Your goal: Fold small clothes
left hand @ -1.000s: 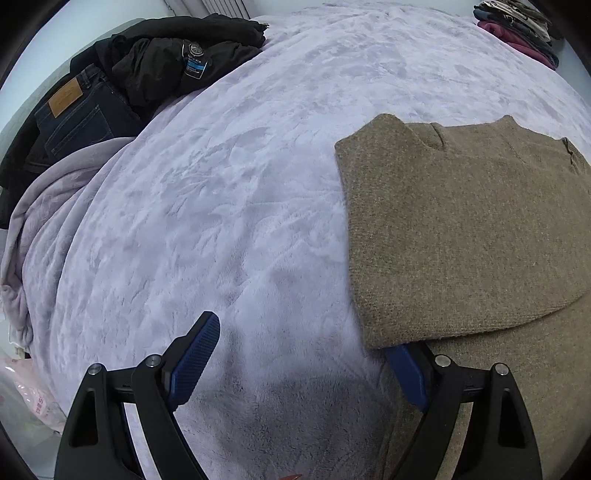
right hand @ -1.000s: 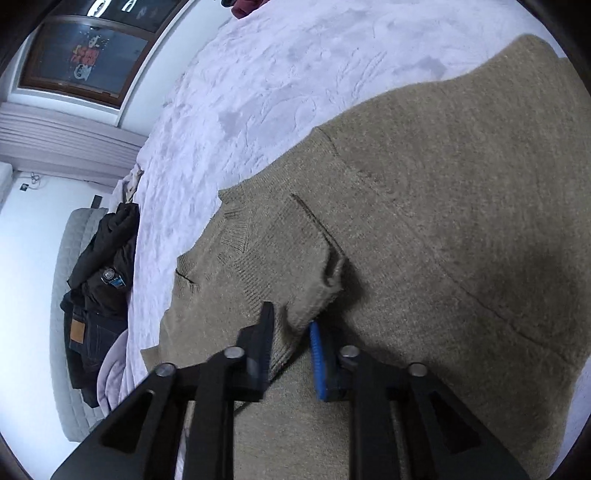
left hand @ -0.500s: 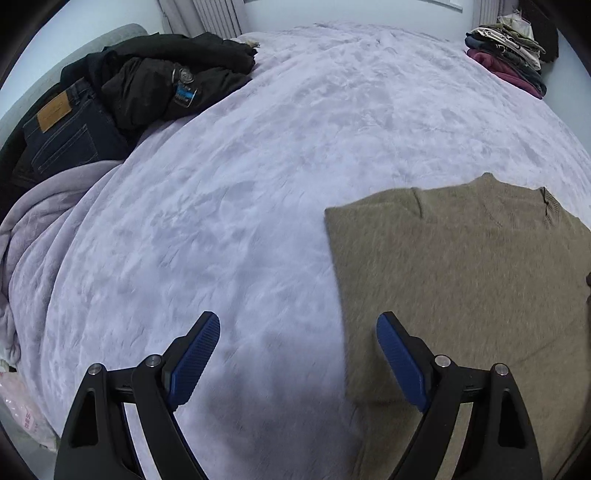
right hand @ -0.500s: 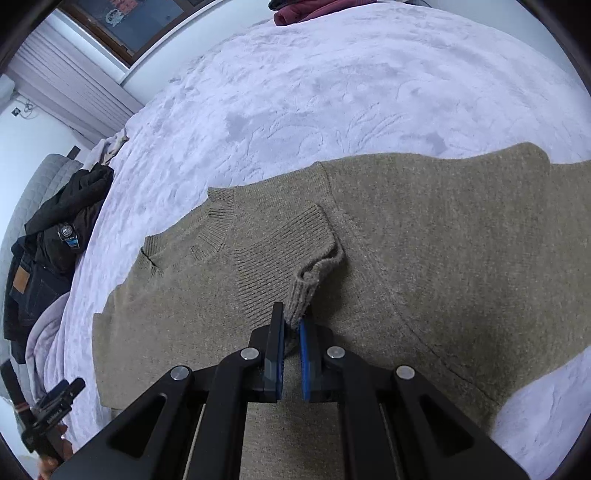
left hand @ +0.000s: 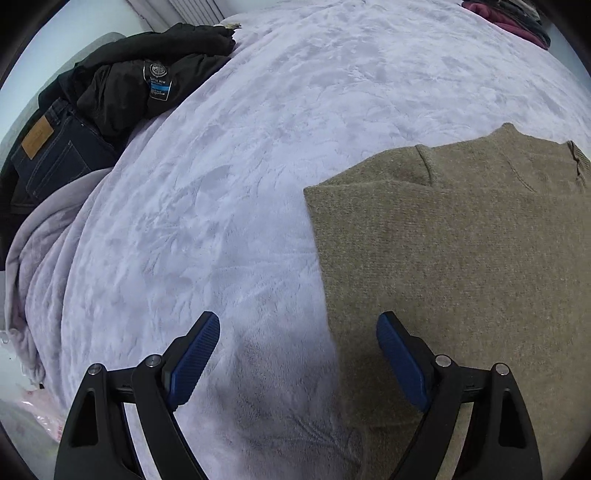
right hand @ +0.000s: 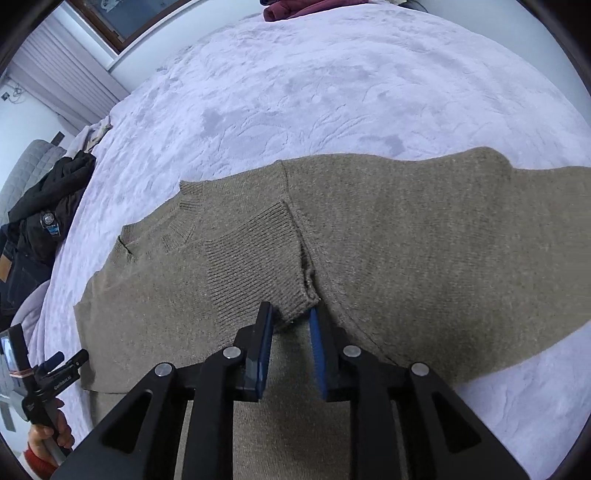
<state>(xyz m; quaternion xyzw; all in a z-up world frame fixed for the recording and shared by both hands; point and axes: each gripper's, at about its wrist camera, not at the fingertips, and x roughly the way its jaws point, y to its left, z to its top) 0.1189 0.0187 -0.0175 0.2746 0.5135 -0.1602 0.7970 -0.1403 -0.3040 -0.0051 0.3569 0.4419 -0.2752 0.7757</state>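
An olive-brown knitted sweater lies flat on a lilac plush bedspread, with one sleeve folded across its chest. It also shows in the left wrist view. My right gripper is partly open, its jaws either side of the ribbed sleeve cuff, which lies on the sweater's body. My left gripper is wide open and empty, straddling the sweater's left edge just above the bedspread. It also shows in the right wrist view.
A black jacket and dark jeans are piled at the bed's far left. Folded clothes lie at the far edge; they also show in the left wrist view. A window is behind.
My right gripper opened and let go of the sleeve cuff, which now lies flat on the sweater. My left gripper stayed open and shifted along the sweater's left edge.
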